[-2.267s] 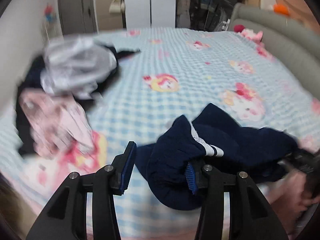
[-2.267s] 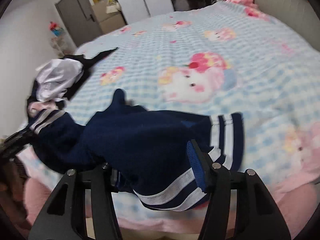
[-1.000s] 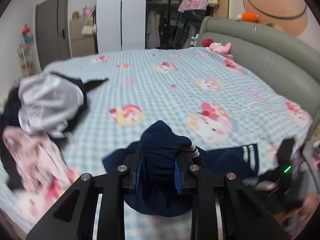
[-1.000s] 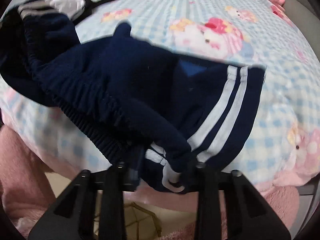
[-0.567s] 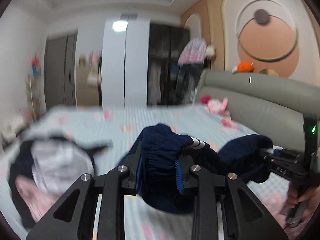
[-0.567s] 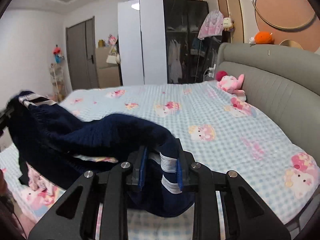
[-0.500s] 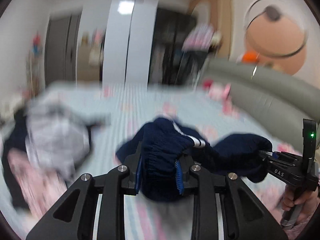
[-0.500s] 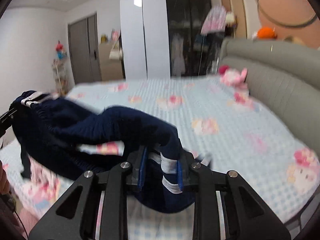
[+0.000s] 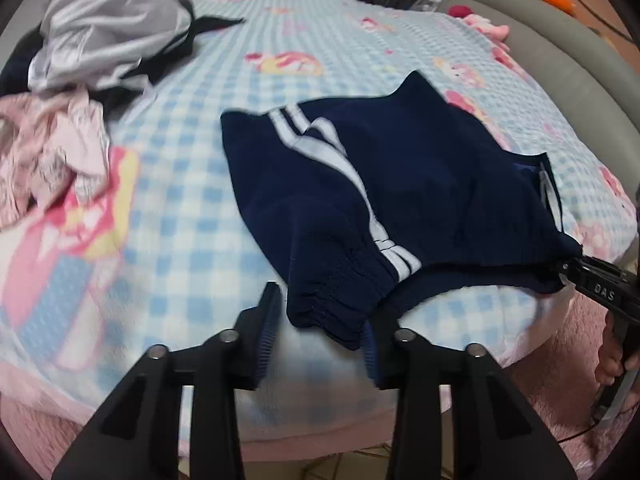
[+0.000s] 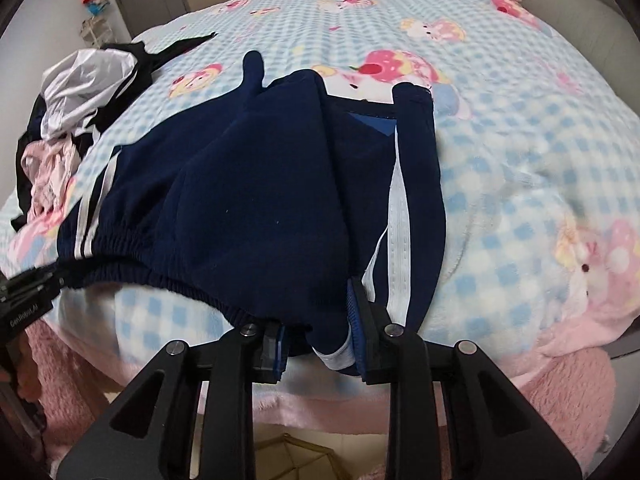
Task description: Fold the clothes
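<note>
Item: navy shorts (image 9: pixel 420 184), white side stripes, elastic waistband; laid out on the checked blanket (image 9: pixel 180 208), near edge of the bed.

Left of the left tongs, well apart: pile of unfolded clothes (image 9: pixel 72 92), pink and grey over black.

Left tongs (image 9: pixel 320 320): jaws wide apart. One waistband corner lies loosely between them, touching neither pad clearly; nothing gripped.

Between the two tongs: waistband stretched along the bed edge, sagging slightly mid-span.

Right tongs (image 10: pixel 316 344): jaws narrow, clamped on the other waistband corner at the striped side seam.

Orientation: long axis runs side to side, from one tong to the other, along the waistband. Leg openings point away from both tongs, toward the middle of the bed. Right-hand leg is partly doubled over, showing lining.

Step in hand, as judged: spreading flat, prior to the first fold.

Next move, as judged: smooth the doubled leg, then carry one side across onto the other.
</note>
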A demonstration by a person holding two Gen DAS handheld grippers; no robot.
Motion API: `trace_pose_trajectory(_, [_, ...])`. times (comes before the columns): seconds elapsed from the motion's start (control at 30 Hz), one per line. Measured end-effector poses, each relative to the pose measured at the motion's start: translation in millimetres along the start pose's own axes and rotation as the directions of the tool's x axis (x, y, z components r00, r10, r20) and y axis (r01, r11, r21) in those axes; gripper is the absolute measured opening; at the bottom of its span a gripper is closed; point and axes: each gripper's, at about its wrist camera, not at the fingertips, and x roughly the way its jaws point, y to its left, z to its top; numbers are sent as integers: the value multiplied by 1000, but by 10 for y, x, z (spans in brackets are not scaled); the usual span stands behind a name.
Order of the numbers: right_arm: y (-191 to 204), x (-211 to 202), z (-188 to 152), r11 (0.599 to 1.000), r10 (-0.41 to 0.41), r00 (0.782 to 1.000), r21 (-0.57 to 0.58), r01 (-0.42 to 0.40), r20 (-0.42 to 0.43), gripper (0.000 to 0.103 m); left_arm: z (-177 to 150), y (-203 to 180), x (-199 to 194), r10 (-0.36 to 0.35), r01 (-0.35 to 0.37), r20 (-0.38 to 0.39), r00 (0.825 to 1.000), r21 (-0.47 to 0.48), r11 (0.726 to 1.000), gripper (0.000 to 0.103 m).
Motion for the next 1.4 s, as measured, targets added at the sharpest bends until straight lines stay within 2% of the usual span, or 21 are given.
trace_pose_trajectory(0.1, [56,-45,-68,1000,9,1000,-10,-9,21,30,126,-210,-187,-87,87,-11,996,76,993,48])
trace_pose_trajectory(0.17, [96,-51,-69,1000,14,999,-28,-13,40,38,164,-383,-304,-66,58,49,997,151,987,54])
trace_pose_trajectory(0.23, [112,-52,-84,999,19,998,-35,-18,52,40,198,-539,-328,-42,22,86,995,217,976,61])
trace_pose_trajectory(0.43, [46,-94,-200,999,49,997,-16,-49,51,42,179,-882,-121,-1,-7,26,1000,295,955,63])
trace_pose_trajectory(0.57, [-70,-125,-222,996,79,994,30,-82,71,42,86,-1162,-151,-6,-19,65,998,375,927,64])
trace_pose_trajectory(0.7, [-149,-121,-235,993,88,993,65,-94,81,43,139,-1065,-8,73,-83,42,996,316,945,64])
trace_pose_trajectory(0.83, [-173,-143,-263,998,42,995,50,-47,94,43,166,-691,-25,221,-228,56,974,198,954,63])
trace_pose_trajectory(0.87, [-193,-149,-269,998,29,995,51,-34,95,45,172,-559,-77,233,-241,65,970,150,959,63])
trace_pose_trajectory(0.93, [-258,-121,-274,998,17,997,66,-22,73,49,168,-300,-198,219,-224,76,973,56,973,62])
trace_pose_trajectory(1.03, [-253,-27,-300,998,-4,1000,62,2,20,49,141,-123,-300,281,-284,95,955,19,959,62])
trace_pose_trajectory(1.17, [-169,-60,-331,999,-34,999,25,33,40,49,130,22,-550,264,-254,185,947,-73,964,63])
trace_pose_trajectory(1.27, [-140,-136,-313,1000,-14,998,20,12,67,49,173,135,-725,141,-110,269,953,-127,986,63])
trace_pose_trajectory(1.33, [-125,-191,-286,1000,14,996,22,-16,85,49,202,-45,-698,71,-70,260,963,-11,997,63])
trace_pose_trajectory(1.4, [-110,-247,-260,999,41,994,22,-44,103,49,153,-395,-572,41,-78,225,974,157,985,63])
